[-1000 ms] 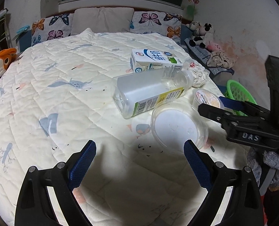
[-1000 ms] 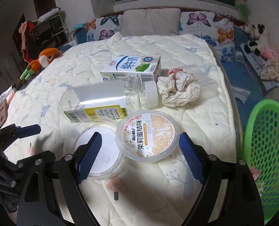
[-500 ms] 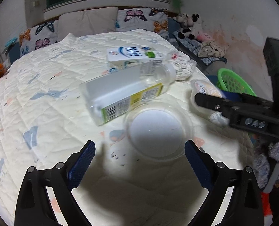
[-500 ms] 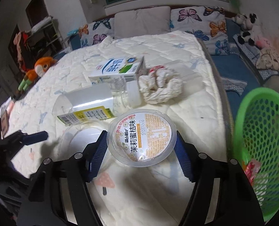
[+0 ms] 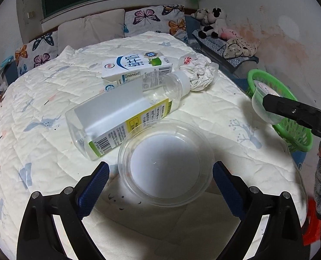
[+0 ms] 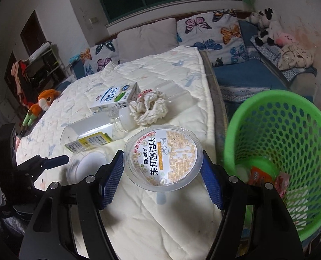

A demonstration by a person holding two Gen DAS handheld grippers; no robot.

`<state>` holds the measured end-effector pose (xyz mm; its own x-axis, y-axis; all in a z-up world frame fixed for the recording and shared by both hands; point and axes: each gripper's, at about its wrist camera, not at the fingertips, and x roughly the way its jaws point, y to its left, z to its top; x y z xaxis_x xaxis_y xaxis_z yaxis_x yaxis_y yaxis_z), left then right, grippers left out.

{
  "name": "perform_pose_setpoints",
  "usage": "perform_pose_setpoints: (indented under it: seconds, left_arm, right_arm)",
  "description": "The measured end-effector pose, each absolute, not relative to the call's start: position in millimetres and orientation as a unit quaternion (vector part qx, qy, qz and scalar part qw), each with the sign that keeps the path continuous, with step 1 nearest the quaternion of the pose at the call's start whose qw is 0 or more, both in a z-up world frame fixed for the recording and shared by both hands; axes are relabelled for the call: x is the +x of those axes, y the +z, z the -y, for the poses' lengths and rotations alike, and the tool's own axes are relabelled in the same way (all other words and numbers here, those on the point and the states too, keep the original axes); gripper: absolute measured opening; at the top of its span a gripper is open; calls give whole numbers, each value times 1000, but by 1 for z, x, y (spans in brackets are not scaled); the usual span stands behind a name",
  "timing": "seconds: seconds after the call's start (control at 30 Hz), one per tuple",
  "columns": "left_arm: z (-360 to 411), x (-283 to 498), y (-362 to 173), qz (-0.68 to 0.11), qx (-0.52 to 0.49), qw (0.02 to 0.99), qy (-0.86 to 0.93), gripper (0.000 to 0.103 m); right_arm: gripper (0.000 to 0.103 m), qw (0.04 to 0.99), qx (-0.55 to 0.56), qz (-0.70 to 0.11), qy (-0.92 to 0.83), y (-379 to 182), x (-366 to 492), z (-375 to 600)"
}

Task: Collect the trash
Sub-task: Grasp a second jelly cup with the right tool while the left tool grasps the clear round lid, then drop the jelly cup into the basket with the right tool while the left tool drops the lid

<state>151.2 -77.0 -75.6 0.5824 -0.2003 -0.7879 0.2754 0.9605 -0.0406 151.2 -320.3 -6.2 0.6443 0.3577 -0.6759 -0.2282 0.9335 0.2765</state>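
My right gripper point(image 6: 163, 175) is shut on a sealed clear jelly cup point(image 6: 163, 156) with an orange printed lid, held off the bed beside the green mesh basket point(image 6: 290, 130). From the left wrist view the same jelly cup point(image 5: 261, 103) hangs in front of the basket point(image 5: 299, 138). My left gripper point(image 5: 160, 181) stands open, its blue pads on either side of an empty clear plastic cup point(image 5: 165, 162) lying on the quilt. An empty plastic bottle point(image 5: 121, 112), a milk carton point(image 5: 136, 69) and a crumpled paper wad point(image 5: 198, 73) lie further up the bed.
The white quilted bed point(image 5: 41, 108) ends at pillows point(image 5: 91, 28) below the window. Soft toys point(image 5: 212, 21) sit on a blue side bed at the right. The basket holds wrappers point(image 6: 266, 175). An orange plush point(image 6: 41, 106) lies at the bed's left edge.
My right gripper closed on the jelly cup and carried it up and rightward to the basket. My left gripper slid forward until its pads flank the clear cup.
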Motion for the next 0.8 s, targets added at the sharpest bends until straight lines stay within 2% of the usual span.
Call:
perform_pose_setpoints:
  seconds: [0.6, 0.8]
  left_arm:
    - [87, 165, -90, -453, 67, 878, -140, 94]
    - [92, 162, -85, -437, 67, 885, -147, 90]
  right_arm:
    - [69, 901, 92, -395, 153, -15, 149, 331]
    - [69, 903, 97, -397, 134, -18, 146, 348]
